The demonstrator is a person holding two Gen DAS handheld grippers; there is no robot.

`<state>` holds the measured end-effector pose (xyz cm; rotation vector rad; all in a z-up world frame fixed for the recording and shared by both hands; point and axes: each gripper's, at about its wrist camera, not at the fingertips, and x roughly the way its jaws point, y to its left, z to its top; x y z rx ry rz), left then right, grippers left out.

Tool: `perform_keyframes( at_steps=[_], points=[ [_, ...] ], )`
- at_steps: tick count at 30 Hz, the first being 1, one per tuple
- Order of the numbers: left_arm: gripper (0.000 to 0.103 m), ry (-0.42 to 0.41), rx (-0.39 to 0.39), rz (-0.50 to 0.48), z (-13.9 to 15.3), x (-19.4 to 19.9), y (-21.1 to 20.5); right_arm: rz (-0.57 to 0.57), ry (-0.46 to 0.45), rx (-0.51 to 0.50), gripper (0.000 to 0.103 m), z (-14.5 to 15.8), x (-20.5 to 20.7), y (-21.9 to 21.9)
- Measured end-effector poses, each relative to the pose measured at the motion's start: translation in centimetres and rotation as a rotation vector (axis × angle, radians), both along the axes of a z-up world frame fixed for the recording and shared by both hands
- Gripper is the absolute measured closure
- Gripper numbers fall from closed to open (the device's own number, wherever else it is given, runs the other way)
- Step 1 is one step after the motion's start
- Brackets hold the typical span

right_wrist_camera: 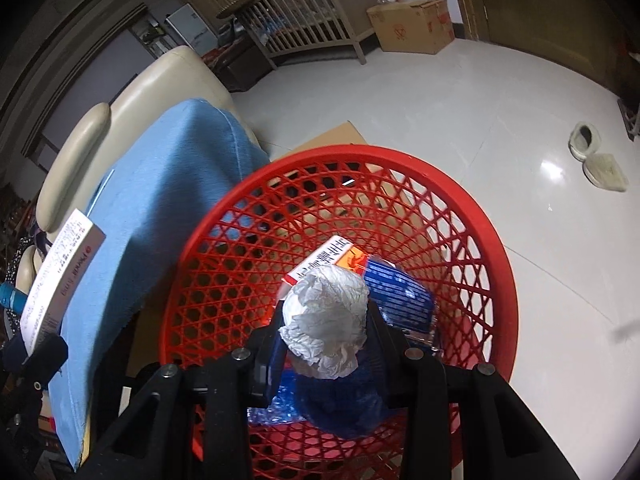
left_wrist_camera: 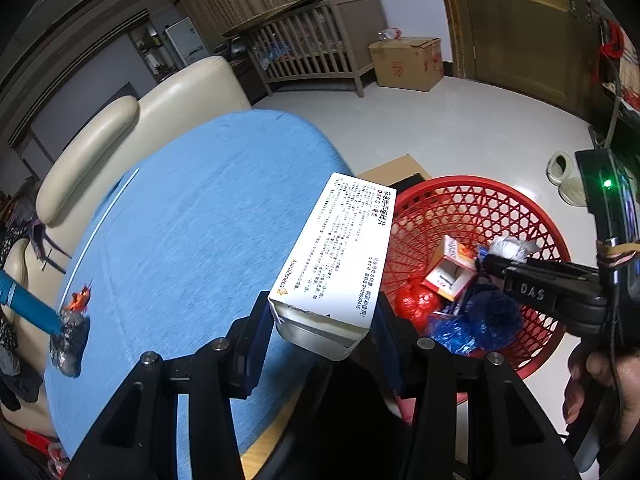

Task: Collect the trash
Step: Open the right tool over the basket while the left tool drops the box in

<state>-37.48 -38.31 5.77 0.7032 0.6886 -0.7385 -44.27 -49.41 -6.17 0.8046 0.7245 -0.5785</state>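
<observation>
My left gripper (left_wrist_camera: 322, 320) is shut on a long white medicine box (left_wrist_camera: 340, 252) with printed text, held above the edge of the blue-clothed table (left_wrist_camera: 192, 220). The same white box (right_wrist_camera: 60, 272) shows at the left of the right wrist view. My right gripper (right_wrist_camera: 326, 320) is shut on a crumpled white paper ball (right_wrist_camera: 326, 316), hanging over the red mesh basket (right_wrist_camera: 460, 216). In the left wrist view that right gripper (left_wrist_camera: 490, 258) reaches over the red basket (left_wrist_camera: 516, 208) with the paper ball (left_wrist_camera: 510, 246) at its tip. Inside the basket lie a red-and-white carton (left_wrist_camera: 452, 268), blue plastic wrappers (left_wrist_camera: 480, 320) and red plastic.
A crumpled dark wrapper with an orange scrap (left_wrist_camera: 72, 328) lies on the table's left, beside a blue tube (left_wrist_camera: 24, 300). A cream sofa (left_wrist_camera: 120, 128) stands behind the table. On the tiled floor are slippers (right_wrist_camera: 596, 156), a cardboard box (right_wrist_camera: 416, 24) and a wooden crib (left_wrist_camera: 316, 48).
</observation>
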Motion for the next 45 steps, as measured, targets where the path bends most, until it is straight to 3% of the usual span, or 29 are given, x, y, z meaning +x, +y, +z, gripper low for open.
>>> perform_keyframes(
  at_steps=[4,9,12,18,27,32,36,40,45],
  points=[
    [0.052,0.001,0.002,-0.022,0.0,-0.5,-1.0,0.016,0.006,0.004,0.064,0.0,0.2,0.0],
    [0.052,0.002,0.001,-0.035,0.0,-1.0,-1.5,0.041,0.0,0.028,0.055,-0.2,0.7,-0.1],
    [0.053,0.006,0.002,-0.032,-0.1,-1.0,-1.4,0.053,-0.031,0.041,0.043,0.0,1.0,0.2],
    [0.052,0.014,0.001,-0.031,-0.1,-1.0,-1.6,-0.003,-0.119,0.035,0.037,2.2,-0.8,-0.4],
    [0.052,0.035,0.033,-0.073,-1.0,-1.8,-2.7,-0.11,-0.213,0.018,0.035,5.1,-4.1,-2.4],
    [0.05,0.105,0.068,-0.12,-2.3,-2.6,-4.4,-0.119,-0.223,0.018,0.035,5.6,-4.6,-2.5],
    [0.03,0.159,0.109,-0.155,-3.1,-3.2,-5.9,-0.114,-0.23,0.01,0.035,5.9,-4.5,-2.4],
    [0.03,0.182,0.083,-0.158,-2.3,-2.9,-5.3,-0.117,-0.242,-0.006,0.035,6.7,-4.7,-2.4],
    [0.029,0.186,0.021,-0.086,-0.4,-0.5,-2.5,-0.092,-0.236,-0.027,0.035,7.5,-4.0,-1.6]
  ],
)
